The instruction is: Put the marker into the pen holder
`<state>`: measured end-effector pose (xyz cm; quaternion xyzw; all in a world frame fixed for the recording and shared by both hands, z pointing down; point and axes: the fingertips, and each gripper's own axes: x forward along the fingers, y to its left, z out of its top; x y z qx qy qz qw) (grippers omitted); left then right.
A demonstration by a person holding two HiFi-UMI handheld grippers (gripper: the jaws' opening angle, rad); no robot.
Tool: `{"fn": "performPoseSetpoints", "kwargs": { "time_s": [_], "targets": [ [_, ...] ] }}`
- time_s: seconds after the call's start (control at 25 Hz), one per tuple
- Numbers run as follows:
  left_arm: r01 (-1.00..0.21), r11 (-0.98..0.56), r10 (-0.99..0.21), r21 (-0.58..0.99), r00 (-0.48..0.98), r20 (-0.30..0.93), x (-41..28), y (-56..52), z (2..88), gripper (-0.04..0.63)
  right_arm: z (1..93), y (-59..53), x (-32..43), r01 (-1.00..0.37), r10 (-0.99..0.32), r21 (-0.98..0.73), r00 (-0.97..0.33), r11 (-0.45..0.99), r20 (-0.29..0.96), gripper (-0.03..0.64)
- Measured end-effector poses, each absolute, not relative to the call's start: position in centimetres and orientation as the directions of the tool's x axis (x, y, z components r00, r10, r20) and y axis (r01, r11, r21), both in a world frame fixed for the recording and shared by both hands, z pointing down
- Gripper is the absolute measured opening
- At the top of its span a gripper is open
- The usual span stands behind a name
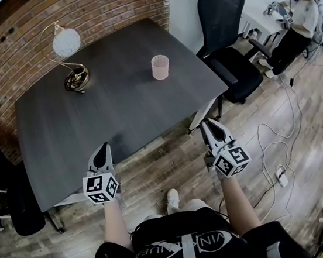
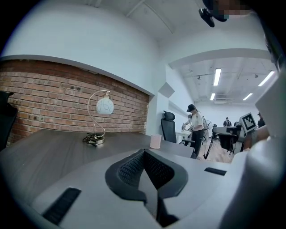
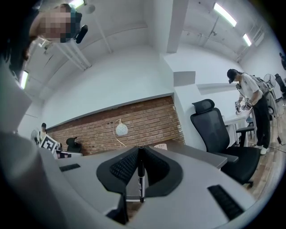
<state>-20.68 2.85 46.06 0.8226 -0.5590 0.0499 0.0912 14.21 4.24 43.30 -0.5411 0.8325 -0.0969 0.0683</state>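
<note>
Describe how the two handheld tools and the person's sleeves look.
The left tool and right tool match: light grey bodies tapering to black, textured pads. Each carries a white cube printed with black square markers. No cables show on them. The person wears a black short-sleeved shirt with white lettering.

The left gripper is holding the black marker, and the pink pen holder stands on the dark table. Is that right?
Not quite. The marker is in the right gripper, not the left one: the right gripper view shows it upright between closed jaws. The left gripper is shut on nothing. The pen holder does stand on the table.
</note>
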Motion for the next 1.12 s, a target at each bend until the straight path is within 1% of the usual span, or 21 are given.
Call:
{"fn": "performPoseSetpoints", "kwargs": {
  "time_s": [0.12,0.32,0.8,1.12],
  "targets": [
    [-0.928,-0.359,-0.913,0.098,0.371,0.170,-19.5,1.5,46.1,0.012,43.3,2.8,15.0,-0.884,-0.910,-0.232,-0.414,0.406,-0.017,0.049],
    [-0.923,-0.374,-0.904,0.088,0.384,0.189,-17.5,0.6,46.9,0.012,44.2,1.9,16.4,-0.880,-0.912,-0.257,-0.410,0.399,-0.015,0.049],
    [-0.923,-0.376,-0.898,0.087,0.386,0.211,-17.0,-2.6,47.8,0.012,45.1,-1.5,17.0,-0.869,-0.911,-0.293,-0.412,0.399,-0.020,0.049],
    [-0.912,-0.398,-0.894,0.099,0.410,0.182,-15.8,-7.8,47.5,0.012,44.6,-6.1,17.0,-0.867,-0.909,-0.291,-0.417,0.405,-0.025,0.049]
  ]
}}
